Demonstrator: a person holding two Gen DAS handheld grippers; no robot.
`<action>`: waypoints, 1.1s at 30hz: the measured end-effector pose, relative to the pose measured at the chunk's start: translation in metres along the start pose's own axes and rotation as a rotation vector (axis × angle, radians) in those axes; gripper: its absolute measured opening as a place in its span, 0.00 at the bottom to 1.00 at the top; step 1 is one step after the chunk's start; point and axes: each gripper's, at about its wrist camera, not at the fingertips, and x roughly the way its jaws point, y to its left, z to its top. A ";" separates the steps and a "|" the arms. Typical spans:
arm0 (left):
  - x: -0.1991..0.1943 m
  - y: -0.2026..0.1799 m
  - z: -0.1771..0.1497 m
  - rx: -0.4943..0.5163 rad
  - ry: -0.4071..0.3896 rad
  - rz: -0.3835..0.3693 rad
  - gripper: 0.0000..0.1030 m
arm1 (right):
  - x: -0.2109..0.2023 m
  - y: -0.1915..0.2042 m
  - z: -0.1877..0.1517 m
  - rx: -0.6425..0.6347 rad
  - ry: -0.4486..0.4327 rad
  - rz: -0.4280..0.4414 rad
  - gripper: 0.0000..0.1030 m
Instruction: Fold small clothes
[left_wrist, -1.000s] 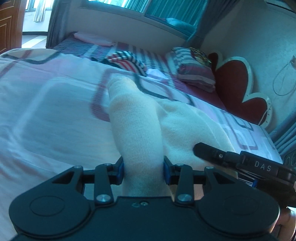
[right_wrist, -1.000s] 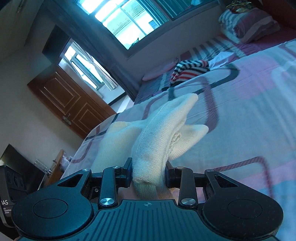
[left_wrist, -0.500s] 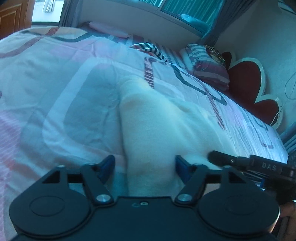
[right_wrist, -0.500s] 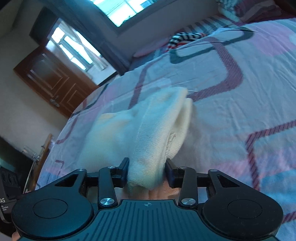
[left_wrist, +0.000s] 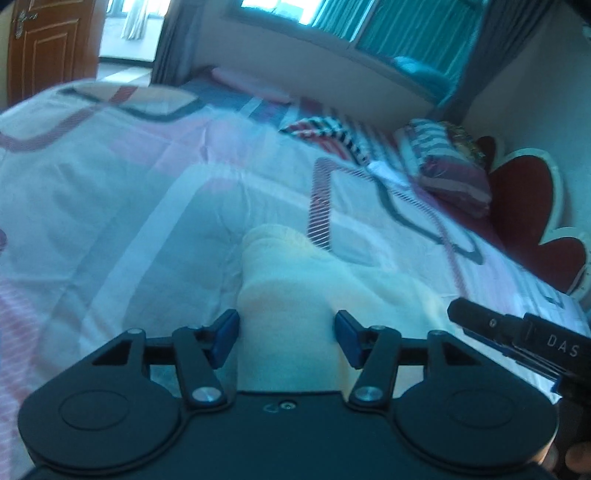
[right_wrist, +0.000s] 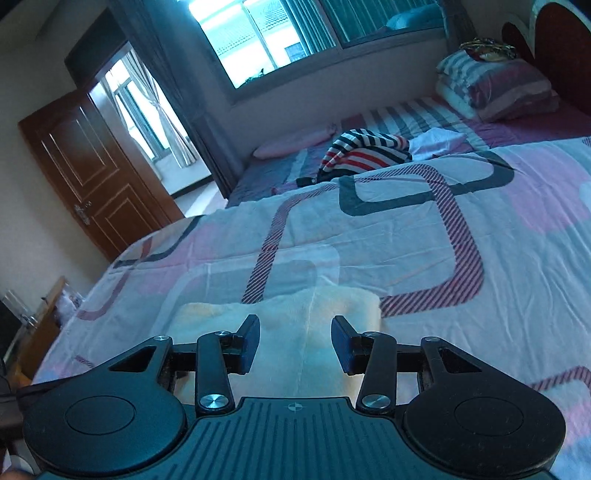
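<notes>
Both claws are hanging released: your left claw (left_wrist: 286, 334) and right claw (right_wrist: 295, 341) are straddling the cream garment (right_wrist: 295, 314), lying flat, running left-to-right.

The cream knitted garment (right_wrist: 295, 314) lies on the pink-and-grey patterned bedsheet (right_wrist: 461, 295), just ahead of both grippers. Far behind it sits the red, white and navy striped cloth (right_wrist: 364, 153), with the striped folded pillow stack (right_wrist: 495, 92) to its right.
</notes>
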 end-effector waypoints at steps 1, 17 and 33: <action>0.005 0.004 0.000 -0.018 0.006 0.006 0.57 | 0.007 0.002 0.000 -0.004 0.005 -0.008 0.43; -0.030 0.002 -0.017 0.040 -0.010 0.021 0.61 | -0.007 0.003 -0.023 -0.137 0.021 -0.087 0.37; -0.062 -0.006 -0.061 0.130 0.035 0.034 0.65 | -0.050 0.008 -0.065 -0.126 0.063 -0.134 0.37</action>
